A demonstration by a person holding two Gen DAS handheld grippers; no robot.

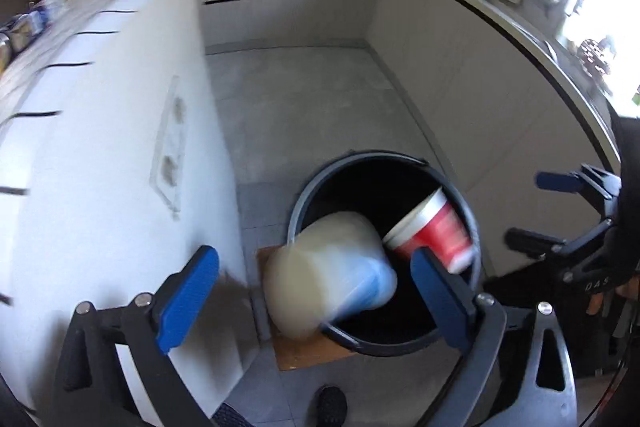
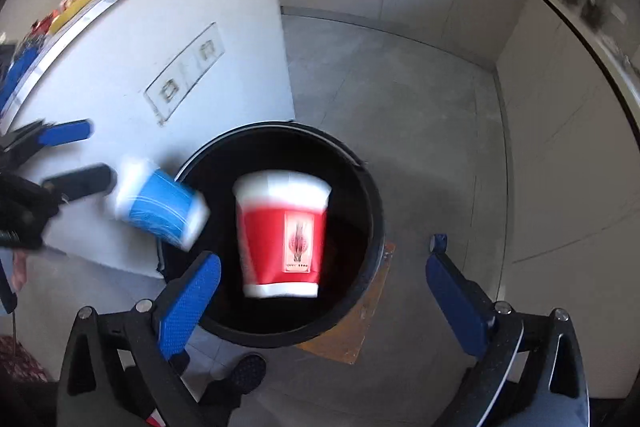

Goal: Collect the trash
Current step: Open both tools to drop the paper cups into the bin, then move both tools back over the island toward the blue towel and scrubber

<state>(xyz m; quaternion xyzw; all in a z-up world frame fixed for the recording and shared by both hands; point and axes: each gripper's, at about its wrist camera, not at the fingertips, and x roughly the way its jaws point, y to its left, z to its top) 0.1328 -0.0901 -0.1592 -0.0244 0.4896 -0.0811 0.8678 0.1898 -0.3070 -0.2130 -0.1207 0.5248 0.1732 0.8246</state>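
Left wrist: left tongs (image 1: 314, 291) released; blurred blue-and-white paper cup (image 1: 332, 271) mid-air over round black trash bin (image 1: 298, 203), no print legible.

Right wrist: right tongs (image 2: 322, 301) released; red-and-white paper cup (image 2: 282, 235) over bin mouth (label unreadable).

The letters "DAS" stand in white on the black frame of the right gripper (image 1: 520, 211), behind its wide-parted jaws.
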